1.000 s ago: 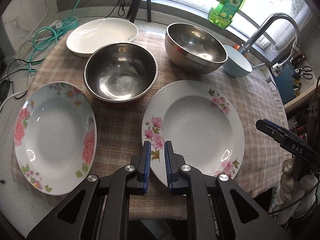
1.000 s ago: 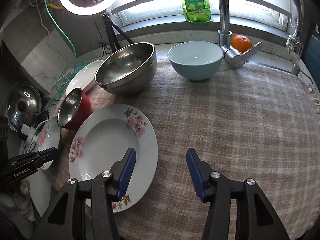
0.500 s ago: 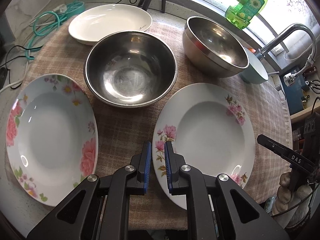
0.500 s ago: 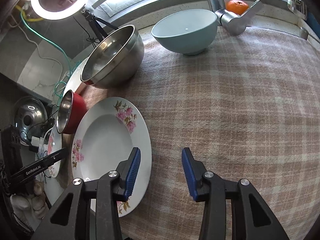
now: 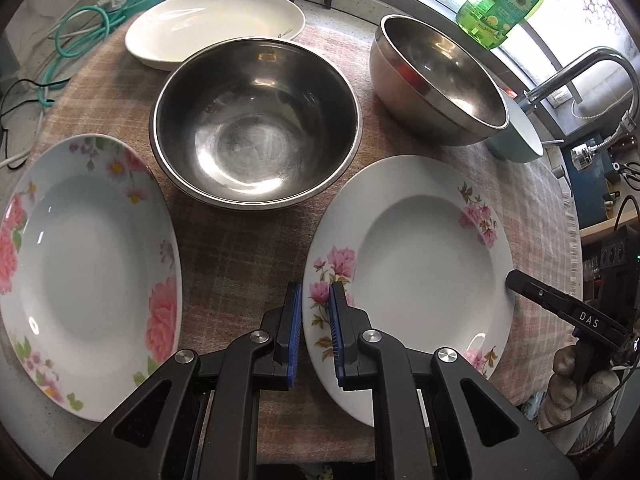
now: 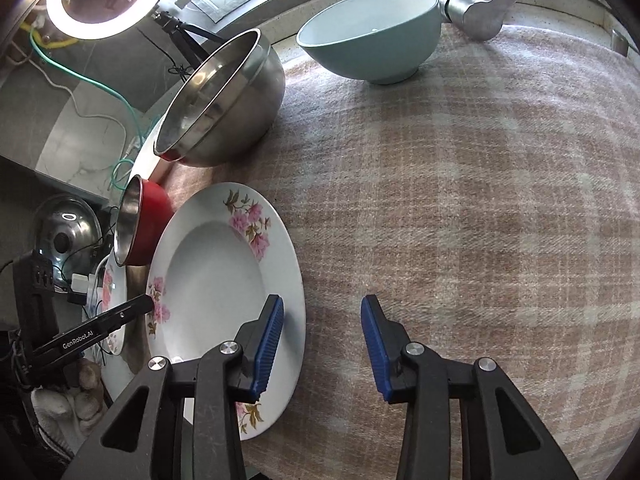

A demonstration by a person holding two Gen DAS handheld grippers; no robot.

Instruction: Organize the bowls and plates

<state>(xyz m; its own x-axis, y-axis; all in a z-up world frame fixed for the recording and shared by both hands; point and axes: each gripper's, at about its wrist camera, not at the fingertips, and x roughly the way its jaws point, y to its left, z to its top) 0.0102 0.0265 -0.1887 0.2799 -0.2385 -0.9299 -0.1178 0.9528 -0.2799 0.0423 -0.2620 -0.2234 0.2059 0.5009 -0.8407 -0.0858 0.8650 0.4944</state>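
Both grippers have sunk closer to the flowered plate on the checked cloth. Left gripper – fingers nearly pressed together, pinching nothing – hovers at the plate's left rim. Right gripper, jaws just narrowing yet still spread, straddles the right rim without touching. Steel bowls sit beyond.

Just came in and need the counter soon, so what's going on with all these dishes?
A person with a gripper in each hand is sorting plates and bowls laid out on a checked cloth. Both grippers are at the floral plate nearest them. The left gripper is shut, its fingertips straddling the plate's left rim. The right gripper is open over the opposite rim, and its jaws have just been closing. Nothing is lifted or stacked yet: a second floral plate, two steel bowls and a blue bowl sit apart.
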